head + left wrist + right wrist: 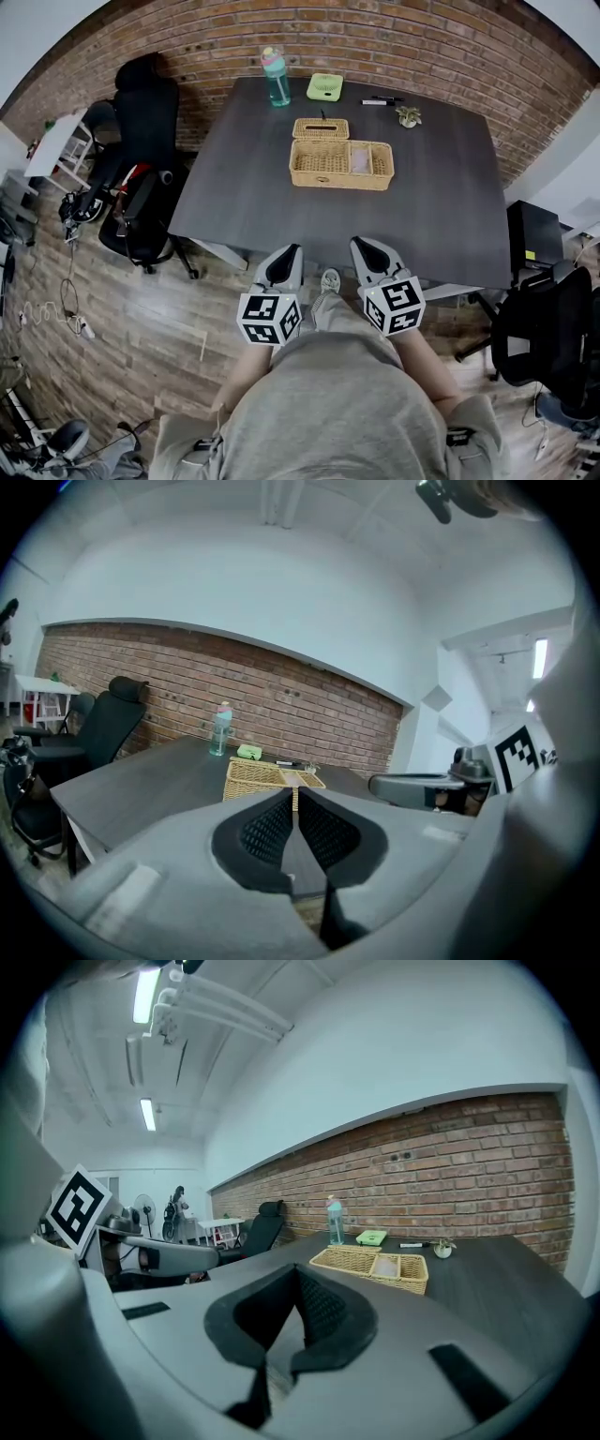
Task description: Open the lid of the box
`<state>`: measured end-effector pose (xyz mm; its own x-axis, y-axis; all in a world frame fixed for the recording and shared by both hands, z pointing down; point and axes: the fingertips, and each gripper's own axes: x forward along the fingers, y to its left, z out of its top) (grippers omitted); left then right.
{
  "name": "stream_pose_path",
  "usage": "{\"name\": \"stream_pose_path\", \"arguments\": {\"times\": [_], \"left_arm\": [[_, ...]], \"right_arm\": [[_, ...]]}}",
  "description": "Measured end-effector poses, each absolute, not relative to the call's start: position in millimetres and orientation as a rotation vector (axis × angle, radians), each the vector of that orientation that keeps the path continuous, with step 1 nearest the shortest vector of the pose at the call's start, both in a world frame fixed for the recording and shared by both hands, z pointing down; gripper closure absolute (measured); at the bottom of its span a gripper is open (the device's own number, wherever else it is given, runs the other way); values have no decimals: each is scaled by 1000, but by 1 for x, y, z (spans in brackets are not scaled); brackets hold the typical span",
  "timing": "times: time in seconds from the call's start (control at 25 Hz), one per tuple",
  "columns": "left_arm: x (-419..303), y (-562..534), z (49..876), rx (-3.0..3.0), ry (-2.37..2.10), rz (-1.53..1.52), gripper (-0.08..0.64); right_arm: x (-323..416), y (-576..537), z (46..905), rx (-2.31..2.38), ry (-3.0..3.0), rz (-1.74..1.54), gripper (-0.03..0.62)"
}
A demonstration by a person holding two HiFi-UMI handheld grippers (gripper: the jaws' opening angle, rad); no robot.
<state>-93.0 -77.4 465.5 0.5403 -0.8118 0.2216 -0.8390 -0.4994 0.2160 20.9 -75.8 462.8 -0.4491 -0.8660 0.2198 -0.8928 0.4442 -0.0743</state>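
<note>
A small wicker box (321, 128) with a flat lid lies shut on the dark table (234, 187), touching the back of an open wicker tray (328, 165) with two compartments. Both also show far ahead in the left gripper view, as the wicker tray (253, 778), and in the right gripper view, as the tray (352, 1261). My left gripper (292, 251) and right gripper (361, 244) hang side by side at the table's near edge, well short of the wicker. Both are shut on nothing, the left gripper (295, 791) and the right gripper (298, 1271) with their pads together.
A teal bottle (276, 77), a green case (324, 87), a marker (378, 101) and a small plant (408, 116) stand along the table's far side by the brick wall. Black office chairs stand at the left (141, 187) and the right (548, 328).
</note>
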Motion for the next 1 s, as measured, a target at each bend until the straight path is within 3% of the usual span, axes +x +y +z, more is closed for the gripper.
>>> {"name": "stream_pose_path", "arguments": {"times": [1.0], "left_arm": [[-91,-69,471,2467,-1356,155,531]], "right_arm": [[22,-64,466,1584,-2554,304,591]]}}
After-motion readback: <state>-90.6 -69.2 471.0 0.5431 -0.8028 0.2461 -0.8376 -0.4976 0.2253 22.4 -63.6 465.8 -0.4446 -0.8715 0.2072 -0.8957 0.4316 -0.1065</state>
